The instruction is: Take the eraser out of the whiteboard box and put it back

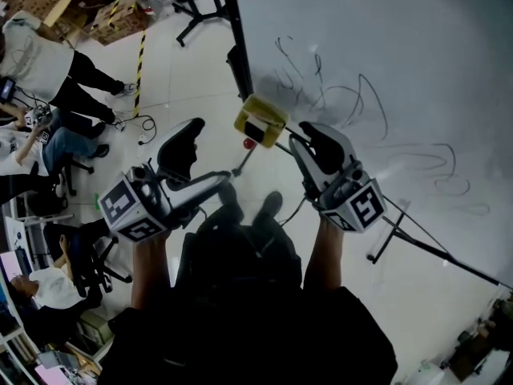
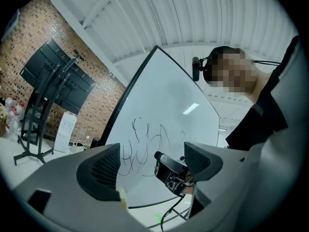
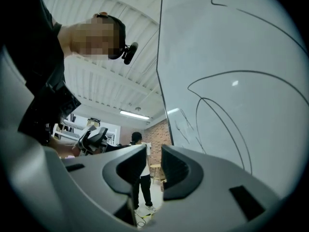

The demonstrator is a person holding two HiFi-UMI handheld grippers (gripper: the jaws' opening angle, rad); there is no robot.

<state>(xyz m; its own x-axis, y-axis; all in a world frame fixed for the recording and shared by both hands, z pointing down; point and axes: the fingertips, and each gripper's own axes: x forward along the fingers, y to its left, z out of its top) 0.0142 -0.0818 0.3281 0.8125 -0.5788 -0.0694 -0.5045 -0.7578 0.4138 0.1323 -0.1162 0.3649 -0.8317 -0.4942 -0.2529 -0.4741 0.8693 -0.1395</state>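
A yellow whiteboard box [image 1: 260, 120] sits at the lower edge of the whiteboard [image 1: 385, 46], and a dark rectangle shows in its face. Whether that is the eraser I cannot tell. My right gripper [image 1: 309, 139] is just right of the box, close to the scribbled board. In the right gripper view its jaws [image 3: 153, 161] stand a narrow gap apart with nothing between them. My left gripper [image 1: 204, 155] hangs left of and below the box. It is wide open and empty [image 2: 152, 163], and the board's scribbles show through its gap.
Seated people [image 1: 32, 54] and desks fill the left of the room. The whiteboard's stand legs [image 1: 417, 239] run across the floor at the right. A black screen stand [image 2: 48, 81] is off to the left. A person [image 3: 140, 178] stands far off.
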